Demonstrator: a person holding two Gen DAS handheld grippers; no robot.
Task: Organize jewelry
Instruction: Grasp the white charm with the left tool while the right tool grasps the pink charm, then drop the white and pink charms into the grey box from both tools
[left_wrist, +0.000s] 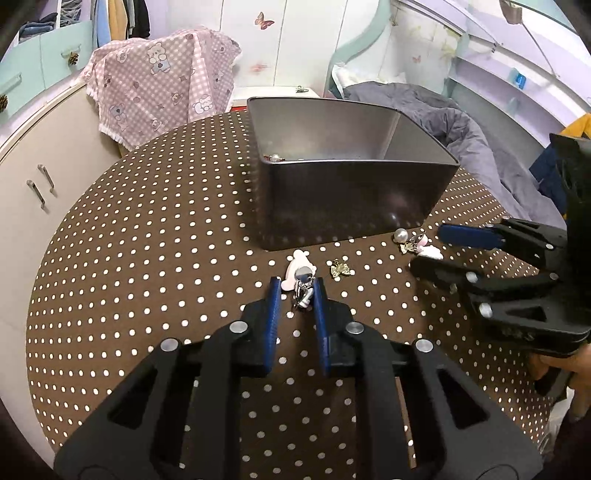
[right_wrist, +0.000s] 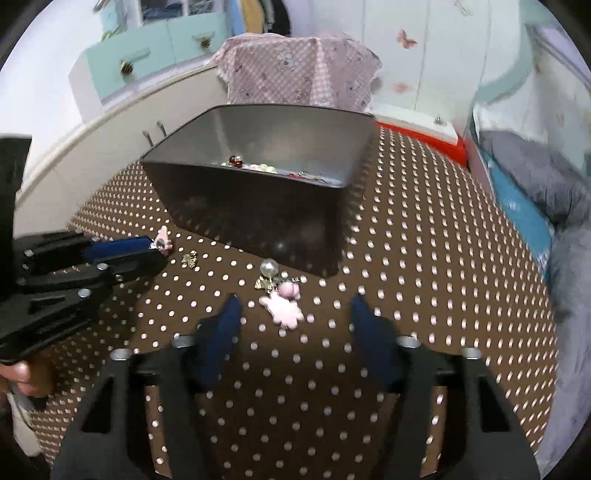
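Left gripper: my left gripper (left_wrist: 296, 295) is low over the table, blue pads narrowed around a silver charm (left_wrist: 303, 286); the pads flank it closely, but contact on both sides I cannot confirm.
Silver charm: lies on the tablecloth between the pad tips, overlapping a pale pink bear-shaped piece (left_wrist: 295, 269).
Right gripper: my right gripper (right_wrist: 295, 306) has its pads spread wide, nothing between them.
Pink cluster: a pink flat charm (right_wrist: 282, 312), a small pink bead piece (right_wrist: 289, 291) and a clear pearl-like bead (right_wrist: 269, 267) lie together just ahead of my right pads, close to the tin's near corner.
Gold piece: a small gold charm (left_wrist: 340, 268) lies on the cloth between the two groups.
Tin: open grey metal tin (right_wrist: 258, 218) at table centre; beads and other jewelry (right_wrist: 255, 167) on its floor.
Surface: brown cloth with white dots (left_wrist: 166, 258).
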